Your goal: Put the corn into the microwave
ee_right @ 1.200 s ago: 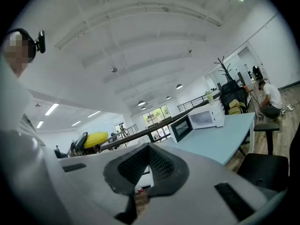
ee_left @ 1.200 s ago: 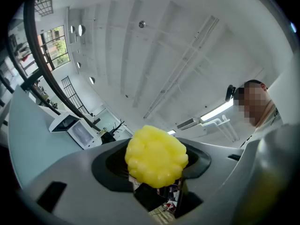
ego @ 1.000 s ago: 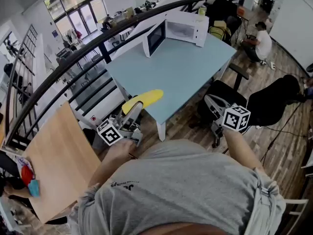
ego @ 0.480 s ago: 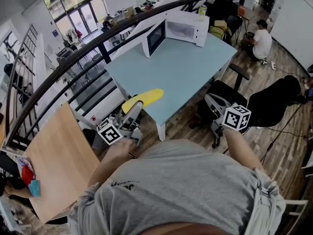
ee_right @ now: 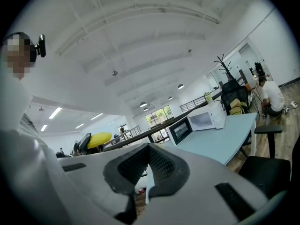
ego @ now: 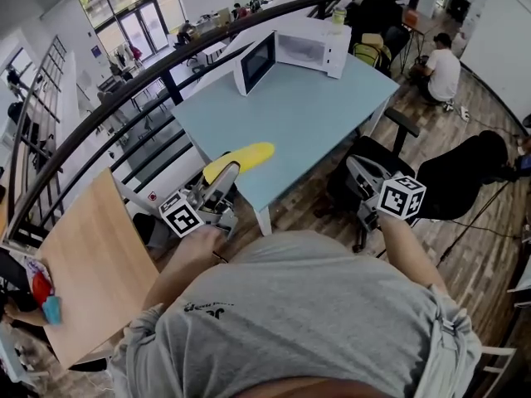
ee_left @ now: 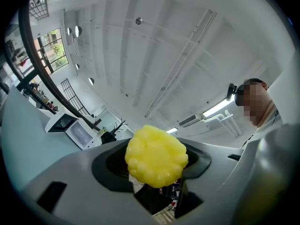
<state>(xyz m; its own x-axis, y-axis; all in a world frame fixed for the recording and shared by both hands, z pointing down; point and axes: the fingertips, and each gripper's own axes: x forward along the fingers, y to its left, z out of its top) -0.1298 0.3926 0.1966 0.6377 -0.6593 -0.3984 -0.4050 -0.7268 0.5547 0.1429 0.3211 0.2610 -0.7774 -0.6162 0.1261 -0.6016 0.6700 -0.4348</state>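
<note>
A yellow corn cob (ego: 239,157) sticks out of my left gripper (ego: 224,175), which is shut on it just off the near corner of the light blue table (ego: 307,114). In the left gripper view the corn (ee_left: 156,156) fills the space between the jaws, seen end on. The white microwave (ego: 303,50) stands at the table's far edge with its door (ego: 255,60) swung open to the left. My right gripper (ego: 361,172) hangs to the right of the table, beside a chair, jaws together and empty. The right gripper view shows the microwave (ee_right: 206,117) and the corn (ee_right: 99,140).
A black office chair (ego: 377,168) stands by the table's right side, close to my right gripper. A dark curved railing (ego: 124,98) runs behind the table. A wooden table (ego: 91,264) is at the lower left. A person (ego: 444,69) sits at the far right.
Both grippers have edged a little toward the blue table. The corn stays gripped in the left gripper and the right one stays empty.
</note>
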